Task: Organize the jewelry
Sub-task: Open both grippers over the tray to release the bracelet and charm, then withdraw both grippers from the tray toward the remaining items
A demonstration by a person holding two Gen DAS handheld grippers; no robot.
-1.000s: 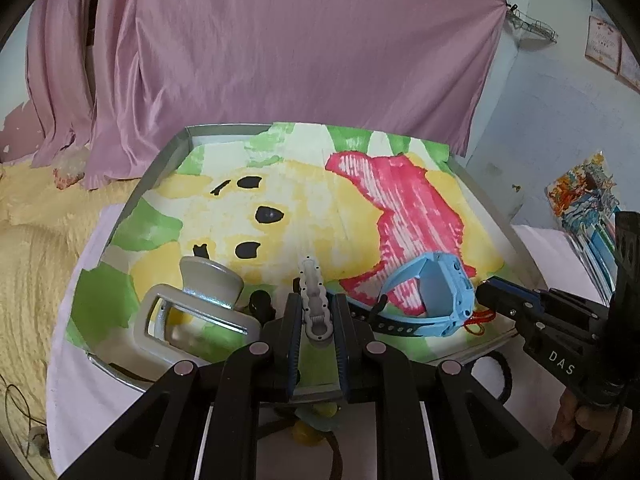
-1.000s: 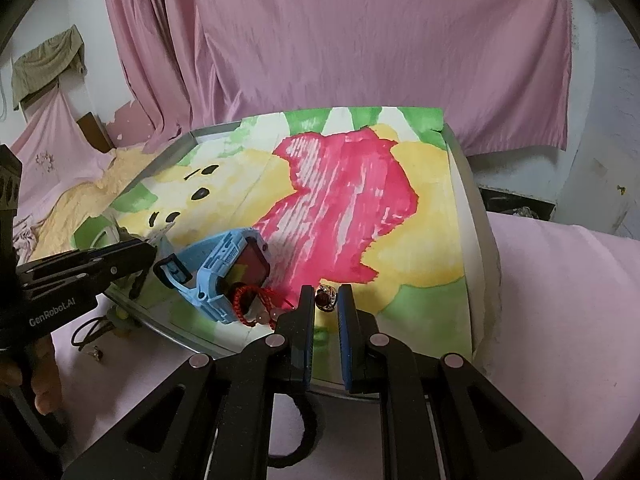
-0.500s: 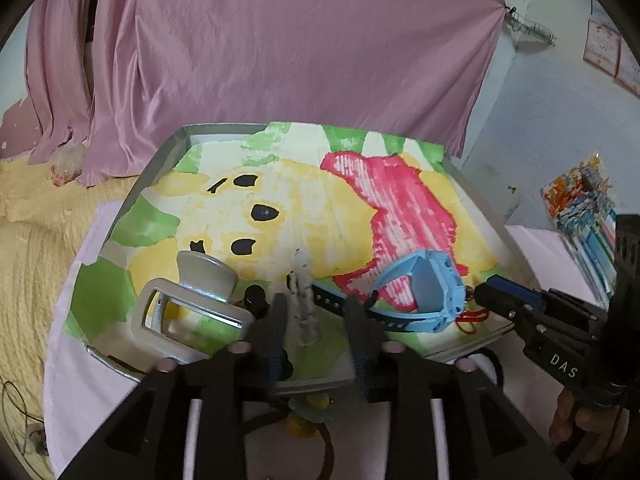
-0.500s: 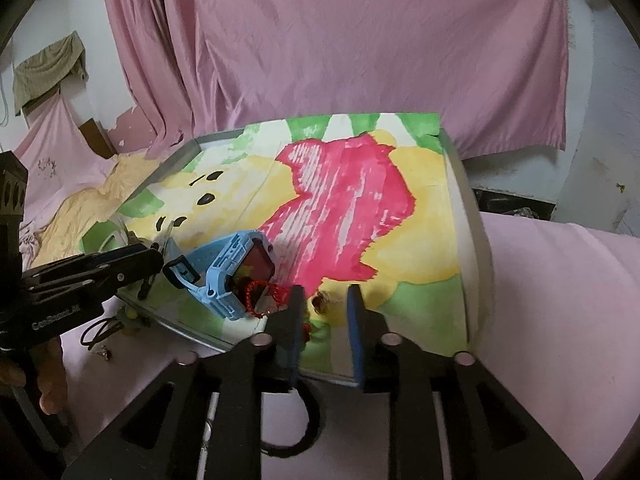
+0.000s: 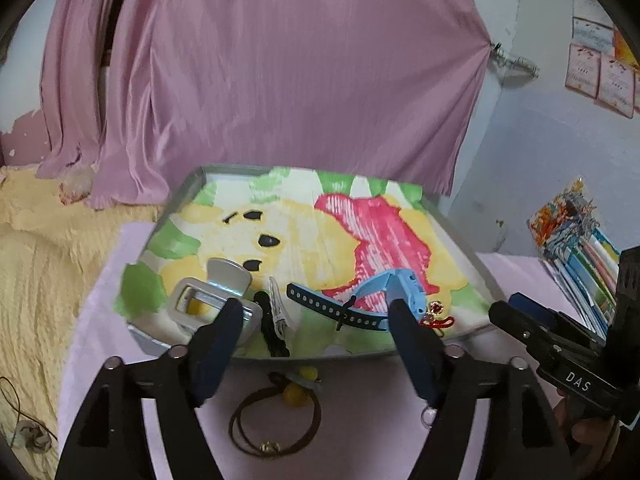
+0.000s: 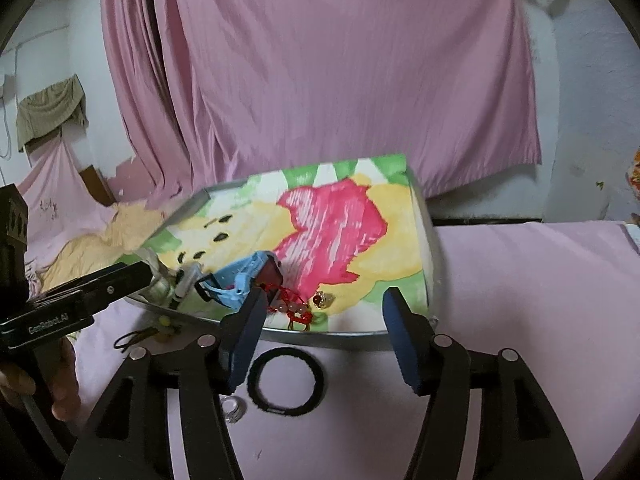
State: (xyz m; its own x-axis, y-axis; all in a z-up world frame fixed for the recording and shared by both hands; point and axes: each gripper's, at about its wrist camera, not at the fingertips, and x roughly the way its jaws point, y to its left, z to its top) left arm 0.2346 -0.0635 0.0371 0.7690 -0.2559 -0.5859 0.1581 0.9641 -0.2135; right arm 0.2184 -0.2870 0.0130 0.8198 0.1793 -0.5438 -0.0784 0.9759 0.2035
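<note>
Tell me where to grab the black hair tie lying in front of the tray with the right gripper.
Pinch the near arc of the black hair tie from above. It lies flat on the pink cloth, just ahead of the open right gripper, so one finger probably has to drop inside the ring, the other outside.

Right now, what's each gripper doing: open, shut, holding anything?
Left gripper: open, holding nothing, above the tray's near edge.
Right gripper: open, holding nothing.
</note>
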